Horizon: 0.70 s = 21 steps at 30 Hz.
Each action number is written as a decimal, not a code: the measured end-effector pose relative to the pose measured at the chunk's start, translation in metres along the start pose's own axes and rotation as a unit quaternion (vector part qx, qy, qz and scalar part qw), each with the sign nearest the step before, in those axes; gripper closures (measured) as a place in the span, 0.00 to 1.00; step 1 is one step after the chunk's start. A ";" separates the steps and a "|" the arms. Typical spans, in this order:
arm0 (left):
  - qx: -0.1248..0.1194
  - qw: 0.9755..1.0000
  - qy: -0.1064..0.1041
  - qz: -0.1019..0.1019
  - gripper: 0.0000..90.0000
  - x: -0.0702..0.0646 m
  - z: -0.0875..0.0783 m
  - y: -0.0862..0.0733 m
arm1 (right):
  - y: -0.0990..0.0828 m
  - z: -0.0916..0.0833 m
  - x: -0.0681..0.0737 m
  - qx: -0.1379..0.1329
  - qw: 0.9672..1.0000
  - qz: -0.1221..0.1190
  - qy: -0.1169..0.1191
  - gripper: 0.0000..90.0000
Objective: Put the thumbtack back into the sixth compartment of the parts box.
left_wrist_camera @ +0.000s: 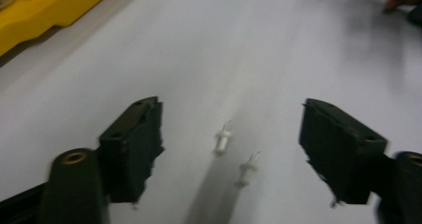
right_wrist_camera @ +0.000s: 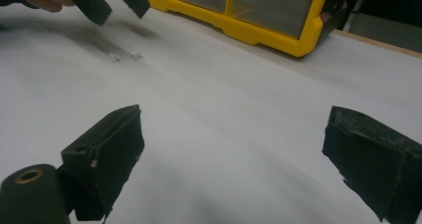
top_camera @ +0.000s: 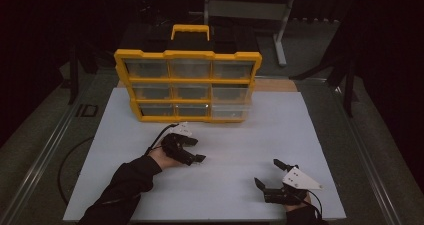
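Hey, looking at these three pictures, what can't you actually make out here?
- Two small white pieces between the left gripper jaws: left gripper view is blurred, so their kind is unclear; faint specks in the right gripper view.
- Yellow drawer organizer: drawer contents unreadable in the high view, dim and small; edges crop it in both gripper views.
- Right gripper: its hand is cut by the high view's bottom edge.
- Room behind the white board: too dark.

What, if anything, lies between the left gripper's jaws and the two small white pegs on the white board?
Nothing visible. The left gripper has its jaws apart, with both small white pegs lying on bare white board in the gap between them, untouched.
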<state>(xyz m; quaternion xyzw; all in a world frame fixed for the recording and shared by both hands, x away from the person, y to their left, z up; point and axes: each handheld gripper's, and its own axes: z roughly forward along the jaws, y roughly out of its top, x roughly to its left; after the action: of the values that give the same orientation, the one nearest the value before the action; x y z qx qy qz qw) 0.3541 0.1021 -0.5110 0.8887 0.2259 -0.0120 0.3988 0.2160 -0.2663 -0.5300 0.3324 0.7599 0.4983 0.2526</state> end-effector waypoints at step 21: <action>0.043 0.998 -0.010 0.033 0.77 -0.004 0.023 -0.001 | -0.001 0.000 0.000 0.002 1.000 0.001 0.002 0.10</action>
<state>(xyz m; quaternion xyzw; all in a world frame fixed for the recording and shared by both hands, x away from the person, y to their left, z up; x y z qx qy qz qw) 0.3535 0.0850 -0.5269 0.9121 0.1911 -0.0177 0.3624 0.2162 -0.2665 -0.5305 0.3329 0.7610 0.4978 0.2495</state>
